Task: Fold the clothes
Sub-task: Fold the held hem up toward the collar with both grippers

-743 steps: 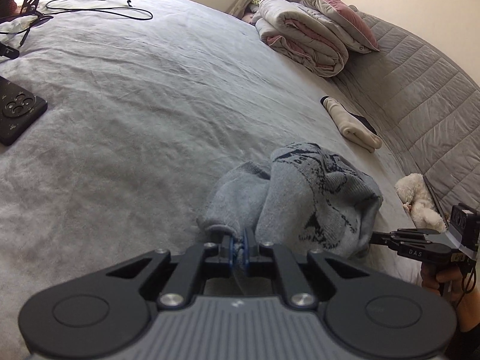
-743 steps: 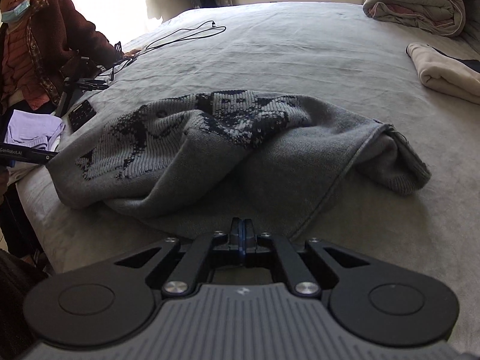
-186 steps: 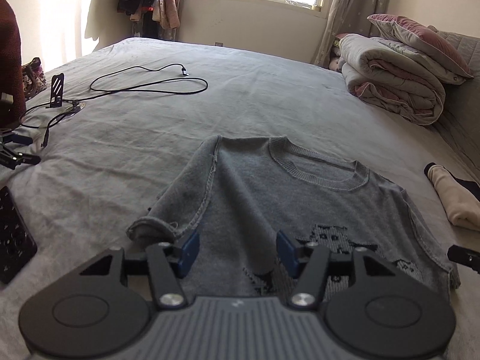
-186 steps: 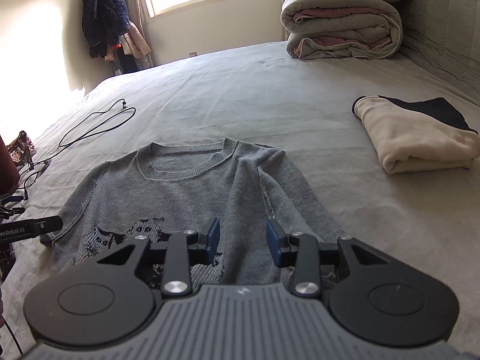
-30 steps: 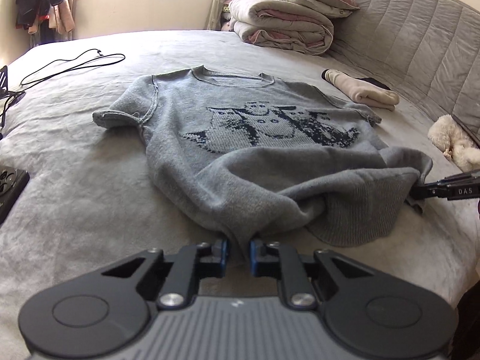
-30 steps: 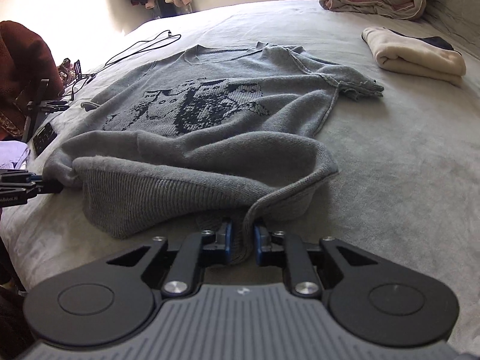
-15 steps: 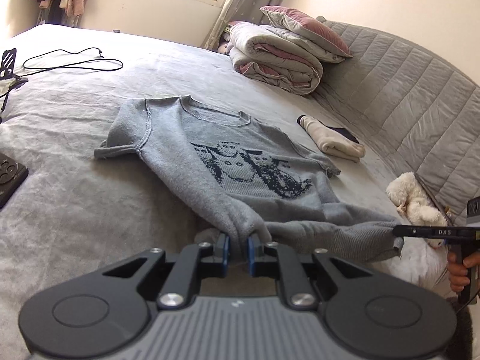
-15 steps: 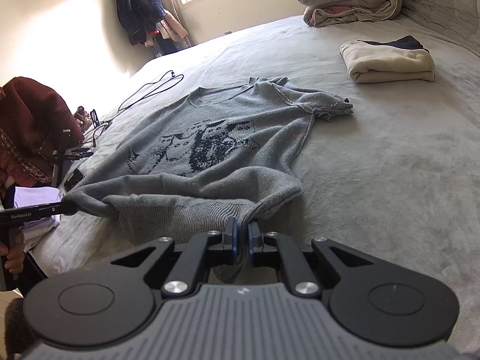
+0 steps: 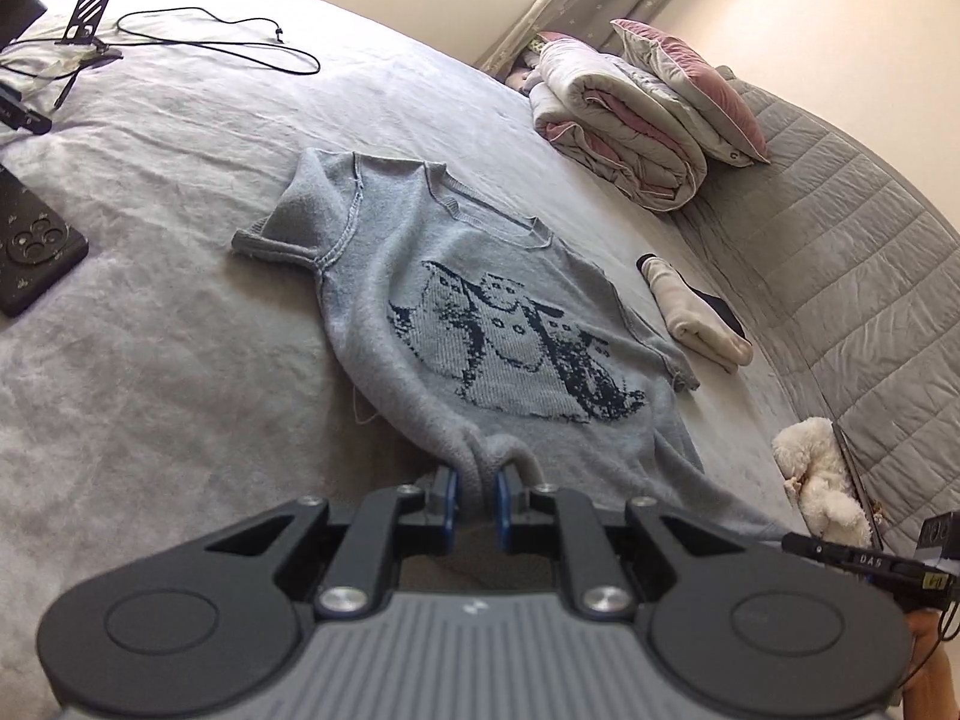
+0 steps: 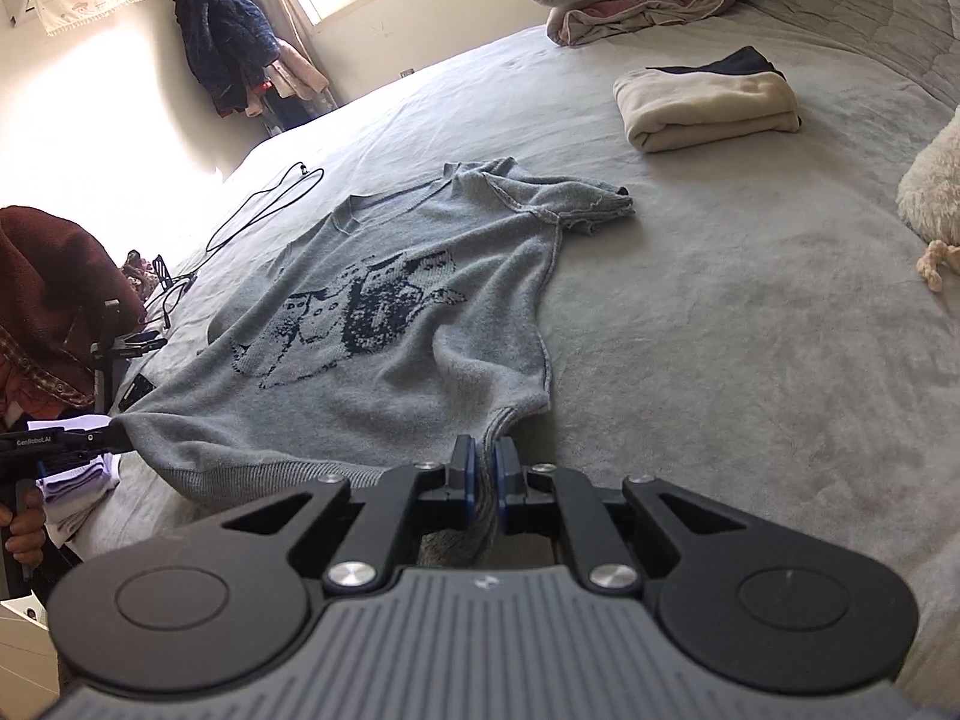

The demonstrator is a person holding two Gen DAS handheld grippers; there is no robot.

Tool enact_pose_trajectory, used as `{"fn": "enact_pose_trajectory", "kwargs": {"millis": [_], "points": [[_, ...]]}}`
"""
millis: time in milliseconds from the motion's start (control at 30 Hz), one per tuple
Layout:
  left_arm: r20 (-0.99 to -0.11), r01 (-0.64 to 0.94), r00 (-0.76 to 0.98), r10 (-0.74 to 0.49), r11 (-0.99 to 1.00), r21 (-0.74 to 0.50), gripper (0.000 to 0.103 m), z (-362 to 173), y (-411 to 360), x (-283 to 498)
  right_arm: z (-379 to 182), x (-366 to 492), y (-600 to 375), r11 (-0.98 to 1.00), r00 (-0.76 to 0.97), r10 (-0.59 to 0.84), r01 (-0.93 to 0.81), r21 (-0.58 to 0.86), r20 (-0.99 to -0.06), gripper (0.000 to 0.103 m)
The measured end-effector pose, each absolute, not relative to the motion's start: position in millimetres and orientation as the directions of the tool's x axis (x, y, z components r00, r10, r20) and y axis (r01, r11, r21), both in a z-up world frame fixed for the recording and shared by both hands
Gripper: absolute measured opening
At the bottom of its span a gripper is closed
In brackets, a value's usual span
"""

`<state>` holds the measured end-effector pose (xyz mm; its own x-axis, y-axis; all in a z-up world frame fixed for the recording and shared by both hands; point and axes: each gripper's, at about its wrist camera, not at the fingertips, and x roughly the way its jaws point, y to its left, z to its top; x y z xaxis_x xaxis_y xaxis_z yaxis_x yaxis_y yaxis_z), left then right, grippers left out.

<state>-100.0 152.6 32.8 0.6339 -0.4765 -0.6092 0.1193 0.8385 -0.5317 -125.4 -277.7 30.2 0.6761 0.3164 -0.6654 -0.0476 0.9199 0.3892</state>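
Ahead of my left gripper (image 9: 475, 492), in the left wrist view, the grey sweater (image 9: 480, 324) lies print-up on the bed (image 9: 180, 390), its long axis running from the hem at my jaws to the collar at the far end. My left jaws are clamped narrow on a bunched hem corner. The right gripper (image 9: 798, 543) pinches the opposite hem corner at the frame's right edge. A phone (image 9: 33, 249) and a cable (image 9: 222, 42) lie well to the left; a folded cream garment (image 9: 696, 318), a stuffed toy (image 9: 822, 474) and a rolled quilt (image 9: 624, 120) lie to the right, all apart from the sweater.

From the right wrist view, my right gripper (image 10: 486, 474) is likewise clamped narrow on its hem corner, and the left gripper (image 10: 117, 438) holds the far corner, the hem stretched between us. Both sleeves lie flat. Judgement: each gripper is equally placed; nothing obstructs carrying the hem toward the collar.
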Motion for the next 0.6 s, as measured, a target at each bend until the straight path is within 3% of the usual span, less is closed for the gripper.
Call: {"fn": "enact_pose_trajectory", "kwargs": {"millis": [300, 600], "points": [[-0.603, -0.021, 0.663, -0.443, 0.794, -0.607, 0.013, 14, 137, -108, 1, -119, -276, 0.918, 0.633, 0.278, 0.046, 0.393, -0.723, 0.009], [-0.607, -0.036, 0.642, -0.469, 0.772, -0.635, 0.016, 2, 131, -98, 10, -100, -264, 0.926, 0.62, 0.246, 0.078, 0.37, -0.745, 0.01]]}}
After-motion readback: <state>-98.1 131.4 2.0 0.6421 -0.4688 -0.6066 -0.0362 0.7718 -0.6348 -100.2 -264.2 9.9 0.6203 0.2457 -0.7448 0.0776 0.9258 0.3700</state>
